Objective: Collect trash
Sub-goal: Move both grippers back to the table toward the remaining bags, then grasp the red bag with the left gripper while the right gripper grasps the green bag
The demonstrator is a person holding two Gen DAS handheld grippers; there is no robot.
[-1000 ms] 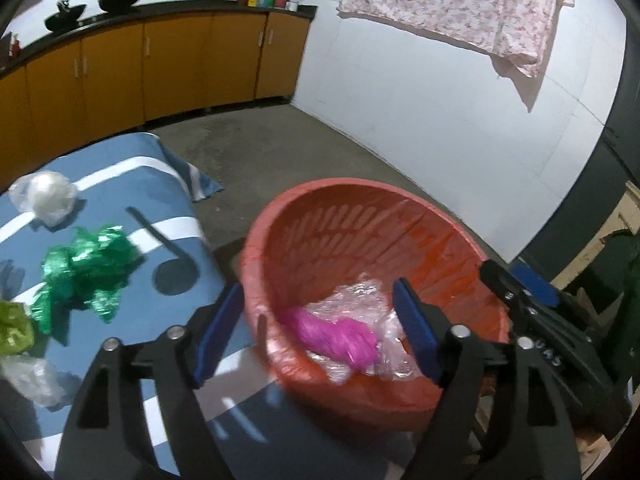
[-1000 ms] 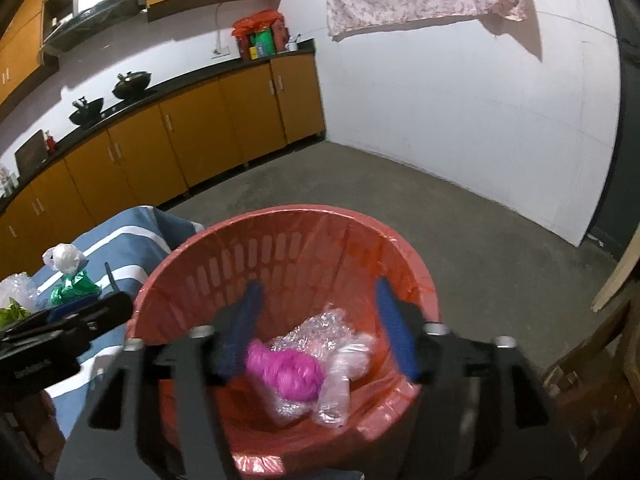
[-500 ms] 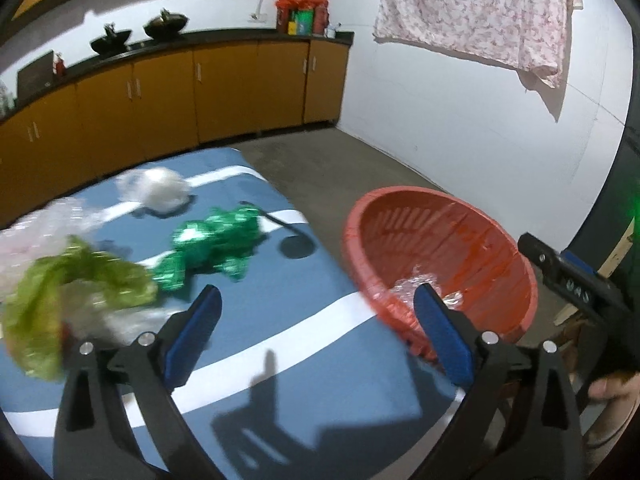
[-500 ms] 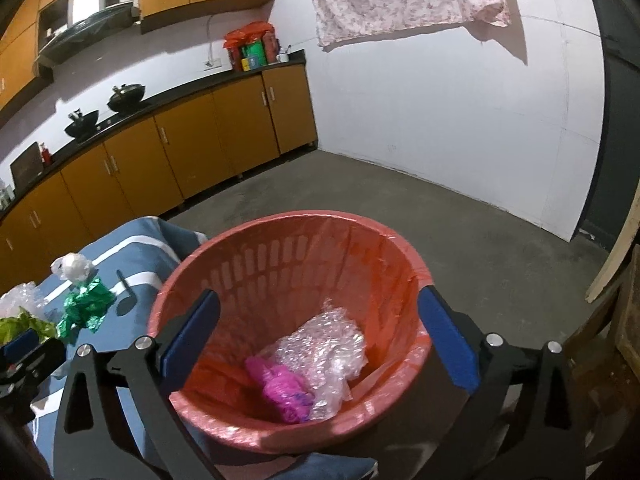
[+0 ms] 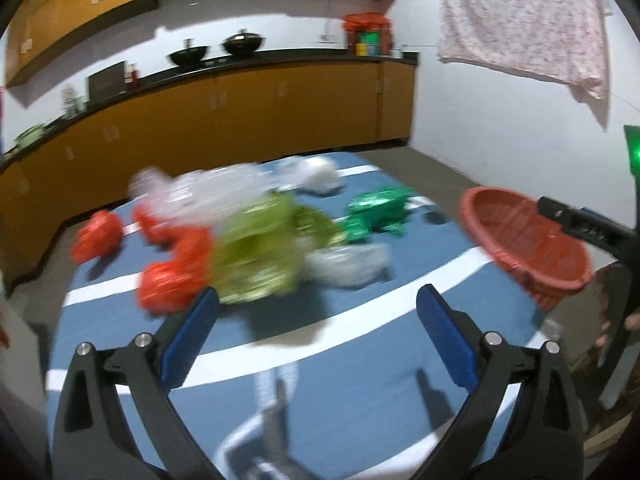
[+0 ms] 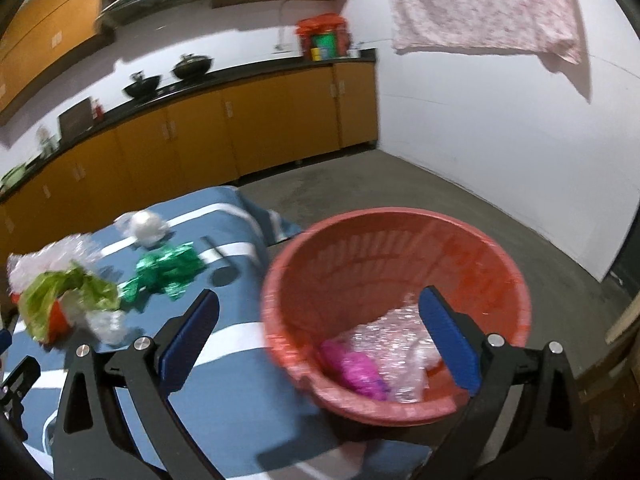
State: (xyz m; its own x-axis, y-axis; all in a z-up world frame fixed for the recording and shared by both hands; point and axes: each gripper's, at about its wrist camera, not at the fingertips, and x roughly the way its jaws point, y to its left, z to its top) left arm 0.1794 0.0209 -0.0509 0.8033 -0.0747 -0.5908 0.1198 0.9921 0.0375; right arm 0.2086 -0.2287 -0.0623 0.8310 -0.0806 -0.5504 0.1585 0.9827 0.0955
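Observation:
A red basket (image 6: 400,304) stands at the right end of a blue striped table (image 5: 360,380); it also shows in the left wrist view (image 5: 524,240). Inside lie a pink wad (image 6: 360,372) and clear bubble wrap (image 6: 396,344). On the table lie a yellow-green bag (image 5: 264,256), red-orange wrappers (image 5: 172,268), a green foil wrapper (image 5: 380,212), clear plastic (image 5: 348,268) and a white wad (image 5: 316,176). My left gripper (image 5: 318,332) is open and empty over the table, short of the pile. My right gripper (image 6: 320,336) is open and empty at the basket's near rim.
Orange kitchen cabinets (image 5: 240,120) with a dark counter and woks run along the back wall. A floral cloth (image 5: 520,20) hangs on the white wall at right. Bare concrete floor (image 6: 400,184) lies beyond the basket.
My left gripper has swung left from over the basket to face the trash pile on the table. My right gripper has pulled back and turned left, so the basket sits more to its right.

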